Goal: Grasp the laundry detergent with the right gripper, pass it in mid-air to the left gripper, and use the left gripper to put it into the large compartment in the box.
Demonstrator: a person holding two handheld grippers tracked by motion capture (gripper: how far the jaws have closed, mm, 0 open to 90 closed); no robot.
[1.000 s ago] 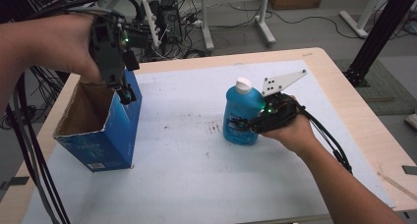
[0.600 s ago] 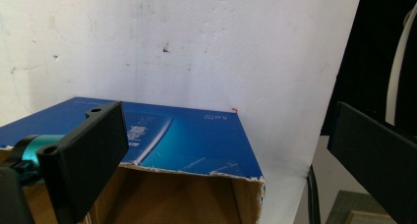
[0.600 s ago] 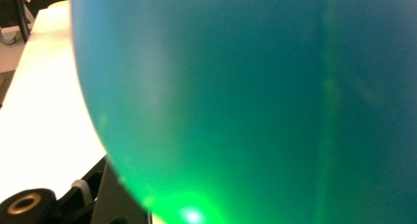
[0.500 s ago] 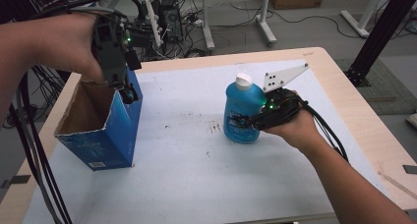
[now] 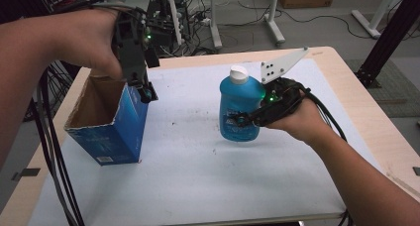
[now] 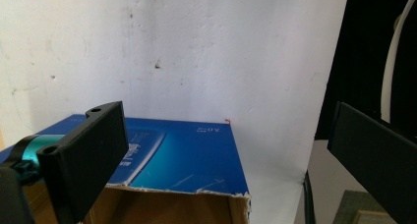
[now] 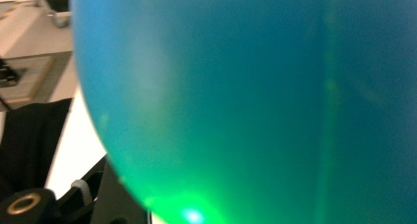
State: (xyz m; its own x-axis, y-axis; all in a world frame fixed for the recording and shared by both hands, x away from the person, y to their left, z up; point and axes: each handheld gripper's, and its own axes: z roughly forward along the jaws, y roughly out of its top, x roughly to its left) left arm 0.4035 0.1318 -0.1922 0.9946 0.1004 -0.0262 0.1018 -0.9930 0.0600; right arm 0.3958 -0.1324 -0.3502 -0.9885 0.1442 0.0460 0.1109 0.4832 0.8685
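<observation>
A blue bottle (image 5: 238, 104) with a white cap hangs a little above the white mat (image 5: 198, 176), slightly tilted, right of centre. My right gripper (image 5: 243, 120) is shut on its lower body from the right side. In the right gripper view the bottle (image 7: 246, 101) sits very close, lit green by the gripper's lamp. An open blue cardboard box (image 5: 111, 122) stands at the left of the mat. My left gripper (image 5: 145, 91) hovers at the box's far right top corner, pointing down. Its jaws (image 6: 226, 116) stand wide apart over the box's torn rim (image 6: 187, 189), pressing on nothing.
The mat covers a wooden table (image 5: 346, 72) whose edges show at the right and back. Cables and equipment (image 5: 173, 23) crowd the floor behind the table. A black post (image 5: 391, 32) stands at the far right. Cables (image 5: 49, 151) hang along the table's left side.
My right gripper has lifted the blue bottle off the mat and carried it slightly left. The left gripper has stayed at the box's corner.
</observation>
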